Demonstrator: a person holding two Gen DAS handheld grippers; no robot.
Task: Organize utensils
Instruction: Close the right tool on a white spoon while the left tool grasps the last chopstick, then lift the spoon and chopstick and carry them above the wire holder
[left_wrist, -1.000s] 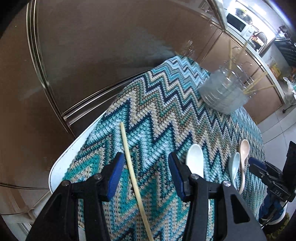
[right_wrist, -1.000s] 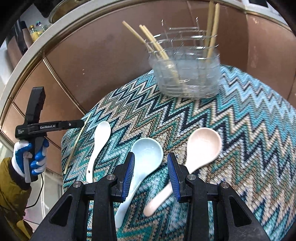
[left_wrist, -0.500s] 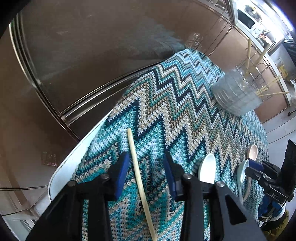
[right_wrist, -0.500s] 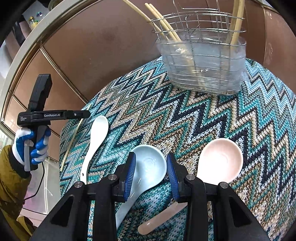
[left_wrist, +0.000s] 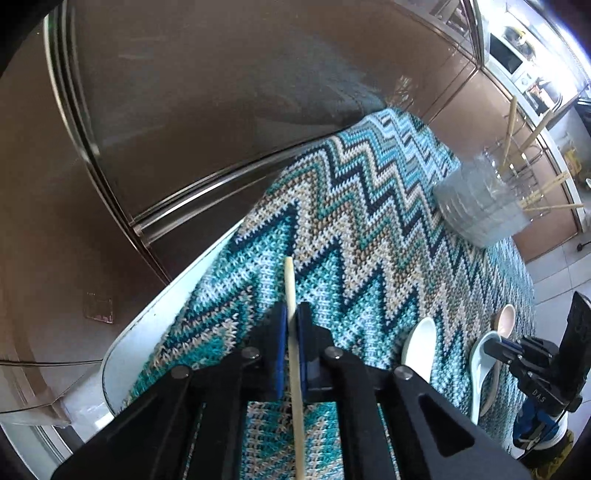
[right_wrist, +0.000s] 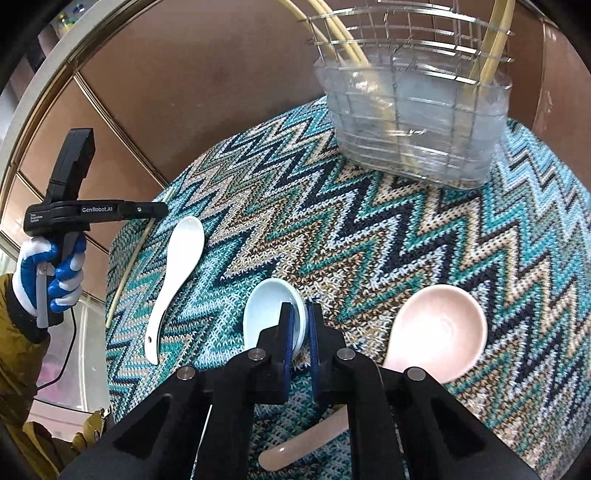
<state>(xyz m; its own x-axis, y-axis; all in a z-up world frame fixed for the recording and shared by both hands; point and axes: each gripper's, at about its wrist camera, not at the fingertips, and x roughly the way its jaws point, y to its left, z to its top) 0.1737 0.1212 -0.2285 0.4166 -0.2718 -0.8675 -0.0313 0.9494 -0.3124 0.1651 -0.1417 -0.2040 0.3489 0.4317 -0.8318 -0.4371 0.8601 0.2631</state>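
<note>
My left gripper (left_wrist: 291, 317) is shut on a pale wooden chopstick (left_wrist: 290, 284) that lies on the zigzag cloth near the table's left edge. My right gripper (right_wrist: 300, 317) is shut on the rim of a light blue ceramic spoon (right_wrist: 266, 314). A white spoon (right_wrist: 173, 269) lies to its left and a pink spoon (right_wrist: 436, 332) to its right. The wire utensil basket (right_wrist: 413, 114) with several chopsticks stands at the far side. In the left wrist view the basket (left_wrist: 480, 206) is far right and the spoons (left_wrist: 421, 343) lie at the right.
The table wears a teal zigzag knitted cloth (right_wrist: 369, 229); its white rim (left_wrist: 147, 325) shows at the left. Brown cabinet doors (left_wrist: 184, 110) stand close behind the table. The left gripper (right_wrist: 92, 210) shows in the right wrist view at the left.
Both grippers have closed: the left onto the chopstick, the right onto the light blue spoon. The right gripper has moved forward towards the basket.
</note>
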